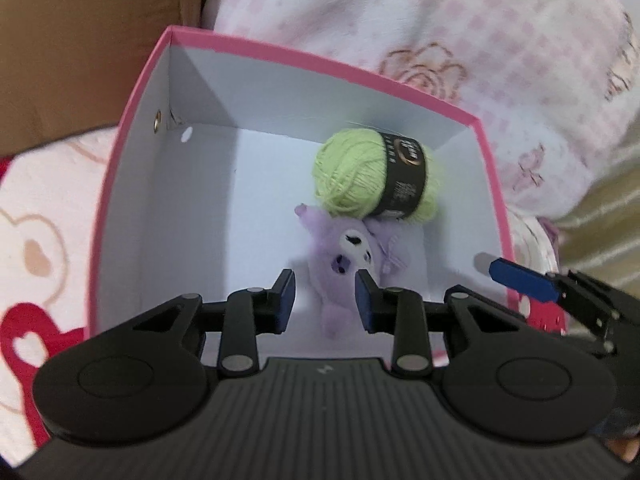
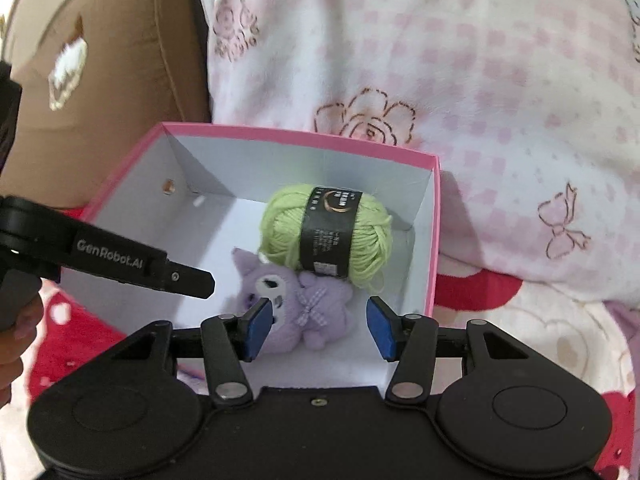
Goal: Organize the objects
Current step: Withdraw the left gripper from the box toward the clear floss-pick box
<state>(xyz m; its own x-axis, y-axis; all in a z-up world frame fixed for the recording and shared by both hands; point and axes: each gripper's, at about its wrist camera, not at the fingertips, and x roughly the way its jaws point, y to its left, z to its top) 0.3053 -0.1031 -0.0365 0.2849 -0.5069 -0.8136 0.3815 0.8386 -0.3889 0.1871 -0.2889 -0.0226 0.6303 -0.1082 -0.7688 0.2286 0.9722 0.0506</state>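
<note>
While the black band's print on the green yarn ball stays unreadable, the left gripper and right gripper are seen parted narrowly, empty, above the purple plush toy in the pink cardboard box

"GenRobot.AI" in white letters on the black arm of the left gripper, seen in right wrist view. Black label band around green yarn ball has gold print, too blurred to read.

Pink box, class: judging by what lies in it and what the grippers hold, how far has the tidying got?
Done: the green yarn ball and purple plush toy lie touching inside the pink box. In hand: nothing; the left gripper and right gripper are above the box, gripping nothing. Left: no loose items show on the blanket in either view.
</note>
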